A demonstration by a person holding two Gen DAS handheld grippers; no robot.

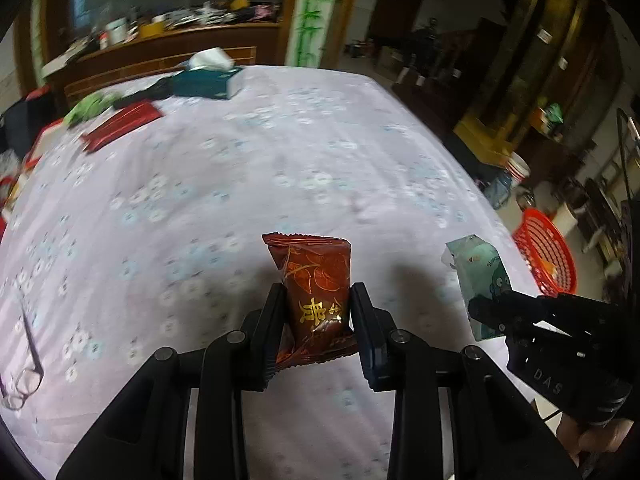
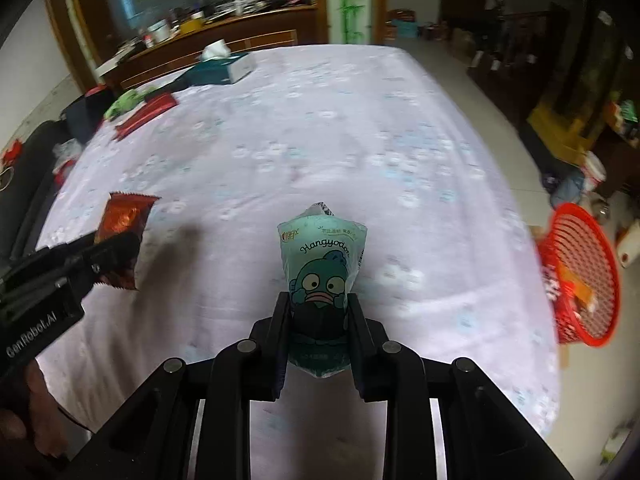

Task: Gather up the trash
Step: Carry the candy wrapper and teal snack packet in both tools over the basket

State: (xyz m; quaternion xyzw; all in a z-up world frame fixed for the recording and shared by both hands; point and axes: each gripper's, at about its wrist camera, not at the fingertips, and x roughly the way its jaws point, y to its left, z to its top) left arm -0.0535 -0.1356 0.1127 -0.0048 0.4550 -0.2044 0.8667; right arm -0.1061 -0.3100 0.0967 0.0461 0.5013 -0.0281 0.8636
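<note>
My left gripper [image 1: 318, 292] is shut on a dark red snack wrapper [image 1: 316, 280] with gold print, held upright above the pale flowered tablecloth [image 1: 240, 168]. My right gripper [image 2: 319, 300] is shut on a teal tissue pack [image 2: 322, 256] with a cartoon fish face. Each wrist view shows the other tool at its edge: the tissue pack [image 1: 478, 276] at the right in the left wrist view, the red wrapper [image 2: 122, 232] at the left in the right wrist view. A red plastic basket [image 2: 580, 276] stands off the table's right edge, some orange scrap inside.
At the far end of the table lie a teal tissue box [image 1: 208, 80], a flat red packet [image 1: 122, 124] and something green [image 1: 90, 104]. Spectacles [image 1: 24, 384] rest near the left edge. A cluttered wooden sideboard [image 1: 172, 36] stands behind; furniture and buckets line the right.
</note>
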